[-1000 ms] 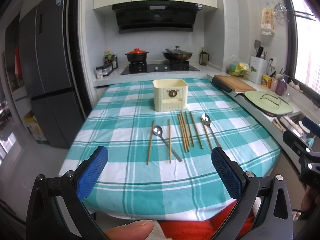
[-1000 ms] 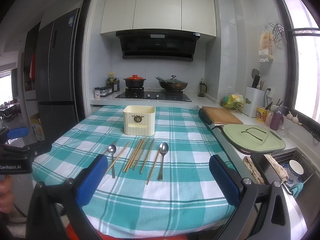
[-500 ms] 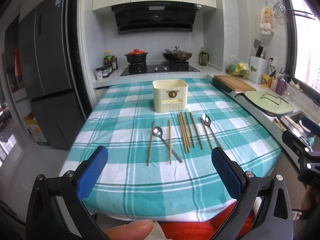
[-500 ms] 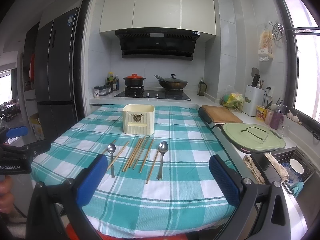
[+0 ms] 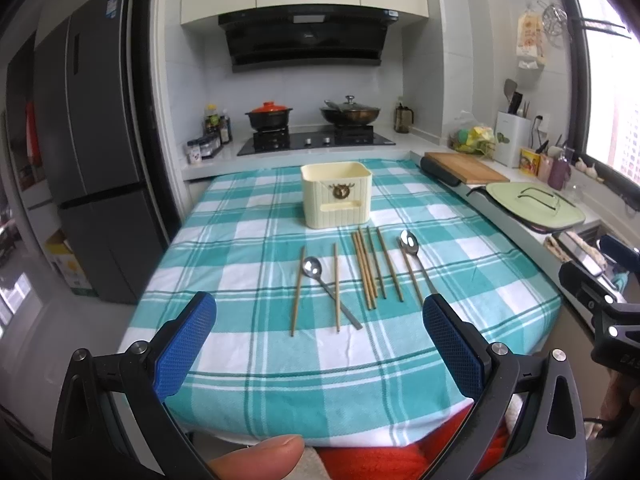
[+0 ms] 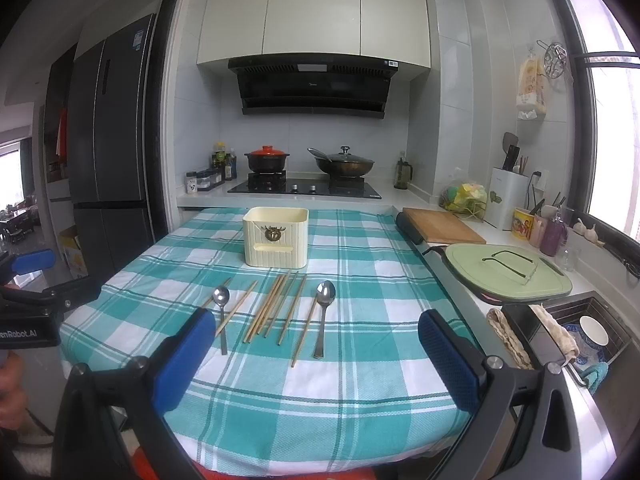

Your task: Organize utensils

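Chopsticks (image 5: 370, 268) and two spoons are lying flat on the checked tablecloth (image 5: 248, 364), in the middle of the left wrist frame, just below the cream holder (image 5: 336, 194). A tight bundle of chopsticks is sitting at the centre, two single sticks are lying left of it with the left spoon (image 5: 320, 280) between them, its handle crossing under one stick. The right spoon (image 5: 412, 252) is lying right of the bundle, beside another single stick.

You are holding the left gripper (image 5: 316, 344) low in the frame, above the near edge of the table, with its jaws spread wide and nothing between them. In the right wrist frame the right gripper (image 6: 312, 350) is also hanging wide and empty, with the same utensils in the middle and the holder (image 6: 276, 238) above them.

I judge the sticks to be light, stiff and thin, so they can roll or slip from the pads; you are better taking one near the middle of its length. The spoons look smooth and metallic, probably slippery; the flat handle seems the safer place than the bowl. The cloth is soft and can wrinkle under the fingertips.
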Tool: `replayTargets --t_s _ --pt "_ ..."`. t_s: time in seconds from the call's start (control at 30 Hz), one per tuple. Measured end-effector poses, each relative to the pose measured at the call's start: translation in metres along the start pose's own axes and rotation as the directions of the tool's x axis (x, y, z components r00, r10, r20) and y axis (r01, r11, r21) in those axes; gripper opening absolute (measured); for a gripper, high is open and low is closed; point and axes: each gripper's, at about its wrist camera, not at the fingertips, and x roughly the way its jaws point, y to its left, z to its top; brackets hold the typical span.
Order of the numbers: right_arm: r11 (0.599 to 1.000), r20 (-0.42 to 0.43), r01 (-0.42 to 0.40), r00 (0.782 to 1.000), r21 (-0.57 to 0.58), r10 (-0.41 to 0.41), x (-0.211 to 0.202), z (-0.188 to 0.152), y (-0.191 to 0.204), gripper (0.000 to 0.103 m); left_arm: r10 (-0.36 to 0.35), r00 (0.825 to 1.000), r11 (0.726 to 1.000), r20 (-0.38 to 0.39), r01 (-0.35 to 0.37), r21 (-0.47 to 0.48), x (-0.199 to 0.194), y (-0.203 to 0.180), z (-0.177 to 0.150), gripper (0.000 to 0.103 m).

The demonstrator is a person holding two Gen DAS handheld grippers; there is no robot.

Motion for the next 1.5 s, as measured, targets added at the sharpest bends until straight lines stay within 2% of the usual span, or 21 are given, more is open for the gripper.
replayTargets --t_s 0.83,1.3,1.5 --pt "1.000 -0.010 0.002 1.000 -0.004 -0.002 0.0055 0.0004 0.0036 0.103 -0.007 1.000 1.000 -0.004 0.007 0.003 0.0003 -0.0012 -0.0009 0.103" --pt "1.000 -0.014 0.005 1.000 0.007 -0.005 0.0061 0.0005 -0.0003 0.103 0.050 0.999 0.998 -0.009 -0.050 0.030 0.0057 -0.0076 -0.0033 0.103" --pt "1.000 -0.017 0.015 1.000 0.018 -0.015 0.0083 0.0022 -0.0045 0.103 0.053 0.998 0.999 -0.020 -0.053 0.004 0.0079 -0.0061 -0.0037 0.103"
